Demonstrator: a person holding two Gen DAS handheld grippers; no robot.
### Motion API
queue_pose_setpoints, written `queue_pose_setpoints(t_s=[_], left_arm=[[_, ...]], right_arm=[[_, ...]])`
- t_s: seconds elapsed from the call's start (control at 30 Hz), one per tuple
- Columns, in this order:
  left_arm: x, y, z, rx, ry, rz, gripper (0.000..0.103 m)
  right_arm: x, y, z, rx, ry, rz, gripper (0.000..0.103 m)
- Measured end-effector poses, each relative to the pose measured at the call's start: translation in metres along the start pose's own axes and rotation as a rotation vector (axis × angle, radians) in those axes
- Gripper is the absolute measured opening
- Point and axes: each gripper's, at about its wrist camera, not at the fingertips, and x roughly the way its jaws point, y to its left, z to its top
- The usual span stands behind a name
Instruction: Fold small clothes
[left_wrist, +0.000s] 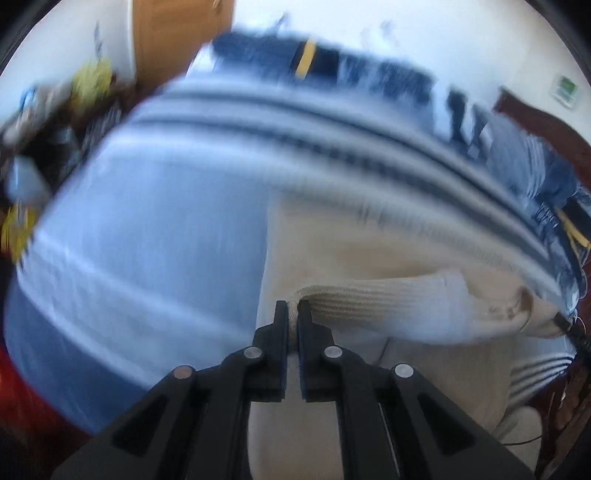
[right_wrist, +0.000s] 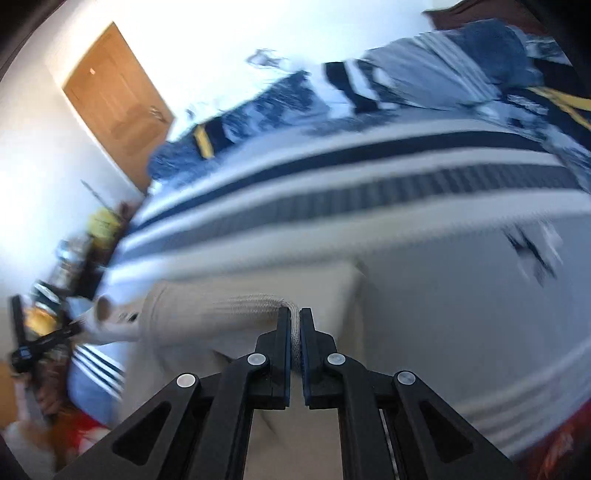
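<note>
A cream knitted garment (left_wrist: 369, 306) hangs over the bed, held by its ribbed edge. My left gripper (left_wrist: 293, 306) is shut on one corner of that ribbed edge, and the band stretches away to the right toward the other gripper's tip (left_wrist: 565, 323). In the right wrist view my right gripper (right_wrist: 294, 314) is shut on the other corner of the cream garment (right_wrist: 221, 306), with the band running left. The left gripper (right_wrist: 44, 343) shows at the far left there. The rest of the garment droops below the fingers, partly hidden.
Under the garment lies a bed with a white and navy striped cover (right_wrist: 369, 192). More striped and dark clothes (right_wrist: 443, 59) are piled at its far end. A wooden door (right_wrist: 118, 99) stands in the white wall, and cluttered items (left_wrist: 88, 81) sit beside the bed.
</note>
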Motion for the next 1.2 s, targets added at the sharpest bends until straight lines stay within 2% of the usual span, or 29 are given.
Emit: queue_pose_setpoints(t_s=[0.13,0.2,0.23,0.27,0.3,0.33,0.37,0.43,0.5,0.57,0.67,0.73,0.83,0.93,1.0,1.07,1.1,1.13,1.17,1.2], left_arm=[[0.035,0.009,-0.073,-0.049,0.044,0.069,0.005],[0.023,0.008,-0.089,-0.069,0.025,0.07,0.007],[0.01,0.008,-0.093,-0.095,0.004,0.019,0.007],[0.002,0.008,-0.094,-0.102,-0.014,-0.017,0.014],[-0.01,0.005,-0.096,-0.1,-0.041,-0.045,0.029],[-0.019,-0.001,-0.099,-0.085,-0.058,-0.022,0.037],[-0.023,-0.007,-0.099,-0.074,-0.07,-0.009,0.048],[-0.027,-0.012,-0.107,-0.083,-0.06,-0.051,0.052],[-0.02,-0.014,-0.105,-0.11,-0.009,-0.1,0.054],[-0.011,-0.01,-0.095,-0.167,0.045,-0.138,0.056],[-0.002,-0.004,-0.073,-0.277,0.082,-0.104,0.056],[0.005,-0.004,-0.055,-0.325,0.096,-0.126,0.058],[0.026,0.007,-0.04,-0.466,0.176,-0.138,0.06],[0.041,0.025,-0.035,-0.624,0.222,-0.184,0.06],[0.048,0.032,-0.035,-0.669,0.229,-0.158,0.06],[0.059,0.033,-0.034,-0.679,0.257,-0.117,0.059],[0.068,0.032,-0.036,-0.673,0.285,-0.107,0.056],[0.071,0.033,-0.038,-0.67,0.299,-0.103,0.049],[0.074,0.031,-0.042,-0.659,0.317,-0.098,0.034],[0.074,0.031,-0.045,-0.638,0.316,-0.104,0.029]], right_arm=[[0.038,-0.018,-0.086,0.042,0.07,-0.056,0.006],[0.047,-0.024,-0.097,0.059,0.142,-0.072,0.008],[0.041,-0.027,-0.096,0.085,0.141,-0.048,0.01],[0.03,-0.03,-0.094,0.112,0.12,-0.01,0.018],[0.018,-0.032,-0.092,0.132,0.105,0.018,0.049],[0.01,-0.033,-0.095,0.151,0.092,0.033,0.069],[0.0,-0.034,-0.1,0.176,0.072,0.054,0.082],[-0.005,-0.035,-0.113,0.218,0.096,0.107,0.082],[0.0,-0.034,-0.132,0.278,0.147,0.165,0.082],[0.011,-0.03,-0.138,0.311,0.212,0.205,0.082],[0.02,-0.027,-0.126,0.38,0.232,0.241,0.082],[0.031,-0.029,-0.116,0.434,0.26,0.223,0.082],[0.057,-0.032,-0.1,0.529,0.299,0.179,0.082],[0.072,-0.042,-0.093,0.656,0.314,0.212,0.082],[0.076,-0.049,-0.091,0.733,0.316,0.226,0.082],[0.083,-0.055,-0.087,0.769,0.341,0.181,0.081],[0.085,-0.055,-0.084,0.747,0.348,0.138,0.074],[0.086,-0.054,-0.081,0.727,0.351,0.104,0.057],[0.088,-0.052,-0.08,0.701,0.36,0.075,0.046],[0.088,-0.049,-0.081,0.673,0.369,0.074,0.03]])
